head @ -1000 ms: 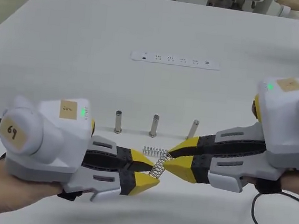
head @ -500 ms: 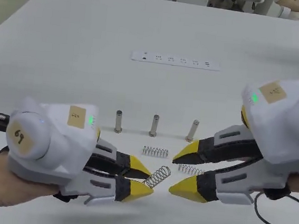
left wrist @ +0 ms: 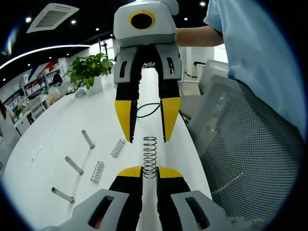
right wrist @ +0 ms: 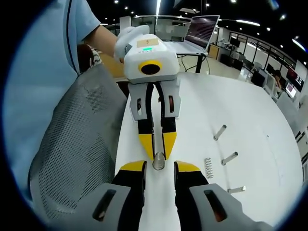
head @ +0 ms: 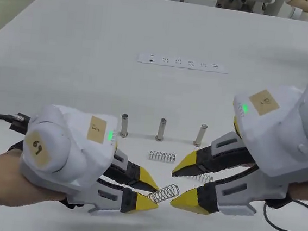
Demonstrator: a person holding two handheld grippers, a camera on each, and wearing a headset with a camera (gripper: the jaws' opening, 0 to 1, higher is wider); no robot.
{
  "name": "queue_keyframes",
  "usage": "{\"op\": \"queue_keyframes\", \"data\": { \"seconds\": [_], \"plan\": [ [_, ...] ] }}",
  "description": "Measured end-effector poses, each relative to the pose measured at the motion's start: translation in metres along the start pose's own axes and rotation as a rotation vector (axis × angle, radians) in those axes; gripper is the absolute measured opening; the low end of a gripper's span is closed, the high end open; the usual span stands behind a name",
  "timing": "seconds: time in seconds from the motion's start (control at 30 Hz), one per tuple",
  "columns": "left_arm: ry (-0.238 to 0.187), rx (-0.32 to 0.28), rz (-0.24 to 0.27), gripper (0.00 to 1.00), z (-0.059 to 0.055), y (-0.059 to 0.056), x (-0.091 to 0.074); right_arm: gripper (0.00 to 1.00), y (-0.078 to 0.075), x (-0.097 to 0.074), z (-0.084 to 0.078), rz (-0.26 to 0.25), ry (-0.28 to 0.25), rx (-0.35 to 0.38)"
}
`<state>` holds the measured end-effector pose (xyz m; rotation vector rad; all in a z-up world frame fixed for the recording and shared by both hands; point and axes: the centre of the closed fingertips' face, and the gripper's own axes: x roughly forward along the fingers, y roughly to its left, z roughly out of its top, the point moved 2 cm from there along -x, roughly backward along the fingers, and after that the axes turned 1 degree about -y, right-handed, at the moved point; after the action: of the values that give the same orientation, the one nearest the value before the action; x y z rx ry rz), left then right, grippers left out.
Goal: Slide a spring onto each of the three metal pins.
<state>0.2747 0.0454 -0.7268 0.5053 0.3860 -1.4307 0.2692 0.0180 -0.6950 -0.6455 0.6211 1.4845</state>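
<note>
Three metal pins (head: 124,125) (head: 161,129) (head: 200,135) stand bare in a row on the white table (head: 95,44). My left gripper (head: 153,193) is shut on one end of a spring (head: 166,192), which sticks out toward my right gripper (head: 183,183). The right gripper is open, its yellow tips on either side of the spring's free end and clear of it. In the left gripper view the held spring (left wrist: 149,155) points at the open right gripper (left wrist: 147,138). In the right gripper view it (right wrist: 159,162) shows end-on between my open jaws. Two loose springs (head: 162,156) (head: 203,178) lie before the pins.
A white power strip (head: 183,62) lies flat farther back on the table. A black cable (head: 282,229) runs under the right hand near the front edge. A mesh chair (left wrist: 231,144) and the person's blue sleeve (left wrist: 260,53) are beside the table.
The right gripper has opened and drawn back from the spring. The left gripper now holds the spring alone and has dropped slightly toward the front edge.
</note>
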Motion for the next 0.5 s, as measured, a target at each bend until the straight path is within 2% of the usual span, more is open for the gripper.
{"op": "queue_keyframes", "data": {
  "seconds": [0.13, 0.37, 0.5],
  "plan": [
    [0.018, 0.009, -0.008, 0.02, -0.002, 0.000, -0.001, 0.18, 0.000, 0.003, 0.000, 0.000, 0.005, -0.009],
    [0.015, 0.006, -0.012, 0.02, -0.001, -0.001, -0.001, 0.15, 0.003, 0.012, -0.004, 0.013, 0.027, -0.022],
    [0.016, 0.004, -0.016, 0.02, -0.001, -0.001, -0.002, 0.14, 0.002, 0.013, -0.003, 0.012, 0.019, -0.018]
  ]
}}
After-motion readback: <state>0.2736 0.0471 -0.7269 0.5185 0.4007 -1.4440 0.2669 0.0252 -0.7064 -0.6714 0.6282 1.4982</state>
